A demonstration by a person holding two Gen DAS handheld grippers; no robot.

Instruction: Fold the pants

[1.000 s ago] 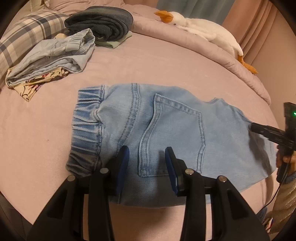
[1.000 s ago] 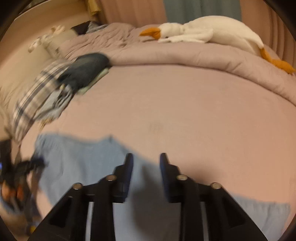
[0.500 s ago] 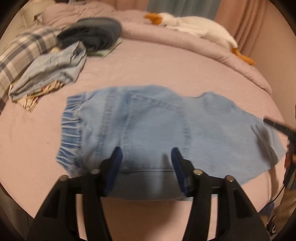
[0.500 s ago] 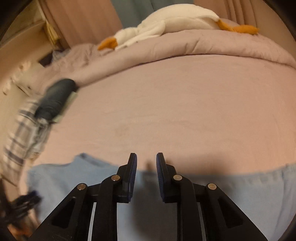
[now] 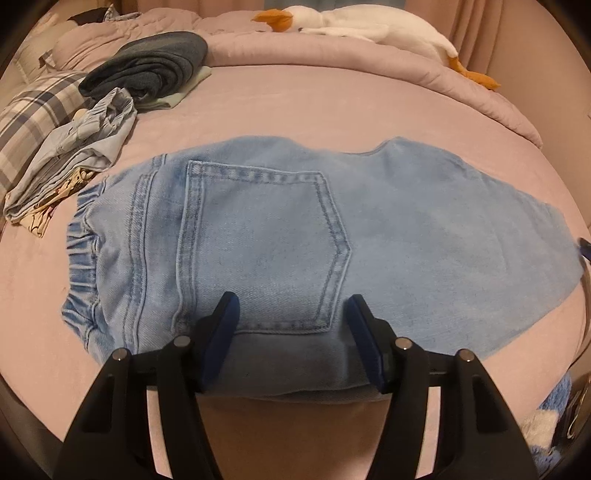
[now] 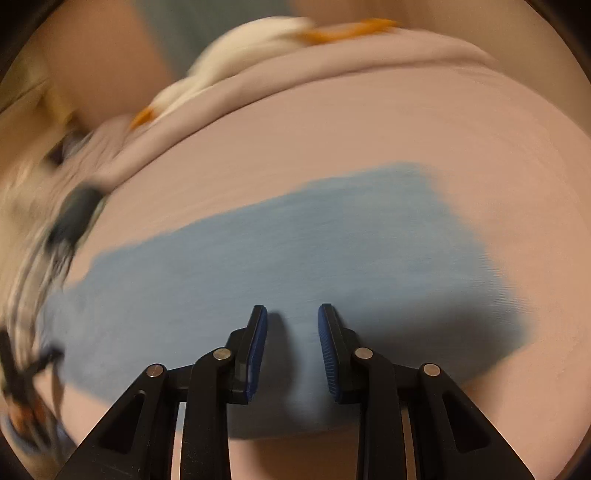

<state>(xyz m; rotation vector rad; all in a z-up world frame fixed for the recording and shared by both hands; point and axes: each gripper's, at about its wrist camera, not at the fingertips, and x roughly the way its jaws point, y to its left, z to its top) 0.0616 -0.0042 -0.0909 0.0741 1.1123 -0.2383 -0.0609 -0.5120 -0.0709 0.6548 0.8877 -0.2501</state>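
Denim pants (image 5: pixel 280 236), light blue, lie flat across pink bed (image 5: pixel 295 110), back pocket (image 5: pixel 258 251) up, elastic waistband at left. No brand/label/writing readable on pocket or elsewhere. L gripper (image 5: pixel 291 314) over near edge of pants, jaws apart w/ gap, nothing gripped. R gripper (image 6: pixel 291 325) over pant leg (image 6: pixel 295 240), view blurred; jaws just been closing, narrow gap visible, cloth below, not pinched. Folded clothes (image 5: pixel 110 122) at far left; white goose plush (image 5: pixel 369 29) on duvet (image 5: pixel 369 62).

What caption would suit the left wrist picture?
Open left claw poised above light blue jeans spread flat on a pink bed.
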